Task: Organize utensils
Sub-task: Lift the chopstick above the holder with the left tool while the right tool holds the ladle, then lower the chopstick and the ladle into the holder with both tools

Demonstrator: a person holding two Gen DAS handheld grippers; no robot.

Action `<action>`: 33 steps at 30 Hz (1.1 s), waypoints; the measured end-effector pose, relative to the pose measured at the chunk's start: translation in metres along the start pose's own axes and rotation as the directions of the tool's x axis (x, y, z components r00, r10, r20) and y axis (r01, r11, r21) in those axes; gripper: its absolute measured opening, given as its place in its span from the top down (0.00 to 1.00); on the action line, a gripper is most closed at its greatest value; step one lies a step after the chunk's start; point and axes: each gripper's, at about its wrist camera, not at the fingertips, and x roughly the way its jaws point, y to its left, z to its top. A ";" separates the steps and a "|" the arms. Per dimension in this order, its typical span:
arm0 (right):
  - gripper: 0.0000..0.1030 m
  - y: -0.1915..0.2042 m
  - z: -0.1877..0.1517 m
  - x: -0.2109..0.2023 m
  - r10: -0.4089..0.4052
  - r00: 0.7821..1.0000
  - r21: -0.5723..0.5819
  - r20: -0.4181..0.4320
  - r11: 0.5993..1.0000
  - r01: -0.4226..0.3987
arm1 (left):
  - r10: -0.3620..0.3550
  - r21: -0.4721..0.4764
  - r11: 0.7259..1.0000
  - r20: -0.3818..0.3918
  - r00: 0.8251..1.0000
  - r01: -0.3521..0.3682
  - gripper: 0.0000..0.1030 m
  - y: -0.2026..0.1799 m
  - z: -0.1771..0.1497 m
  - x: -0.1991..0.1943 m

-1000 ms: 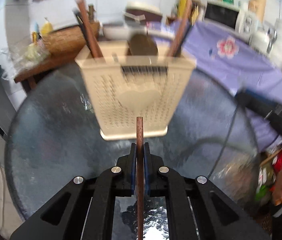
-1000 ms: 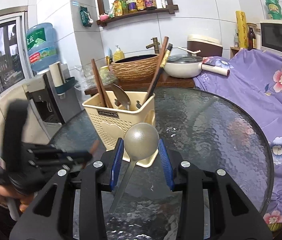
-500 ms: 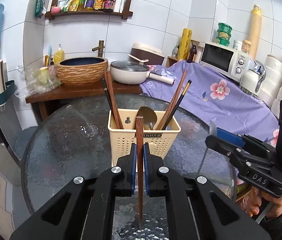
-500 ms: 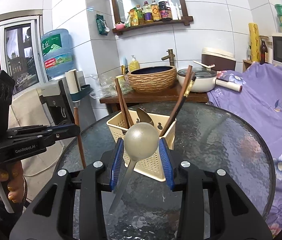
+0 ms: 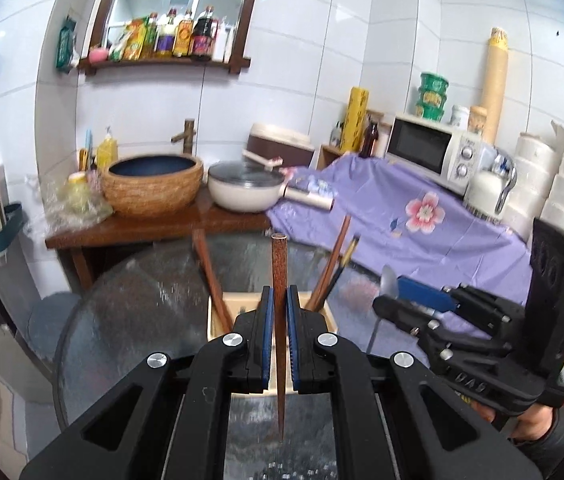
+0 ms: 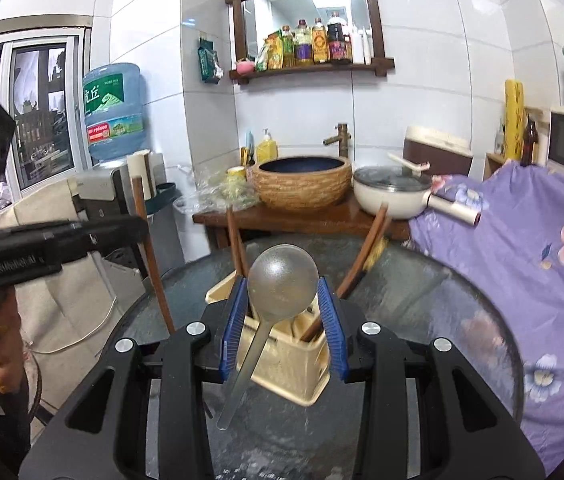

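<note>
The left hand-held gripper [image 5: 277, 316] pinches a brown wooden chopstick [image 5: 279, 280] upright between its blue pads, above the cream utensil holder [image 6: 286, 364] on the glass counter [image 6: 422, 300]. The right hand-held gripper [image 6: 284, 308] clasps a metal spoon [image 6: 282, 284] by its bowl, handle slanting down over the holder, where other chopsticks [image 6: 366, 248] stand.

Bright, even light; fisheye-warped edges, slight motion blur.

Chinese characters "虎丘" on the water jug [image 6: 113, 108] label.
</note>
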 end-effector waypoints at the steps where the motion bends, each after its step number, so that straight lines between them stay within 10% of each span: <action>1: 0.64 0.000 0.008 -0.001 -0.008 1.000 -0.005 0.008 1.000 0.008 | 0.001 -0.003 1.000 0.011 1.000 -0.001 0.94 0.000 0.007 -0.002; 13: 0.64 -0.015 0.072 0.025 -0.170 0.979 -0.048 0.110 0.983 0.176 | 0.110 -0.070 0.992 0.144 0.983 -0.101 0.94 0.011 0.098 0.001; 33: 0.64 0.002 -0.033 0.091 -0.216 0.975 -0.157 0.048 0.962 0.221 | 0.173 -0.112 0.978 -0.041 0.984 -0.177 0.94 0.041 0.000 0.102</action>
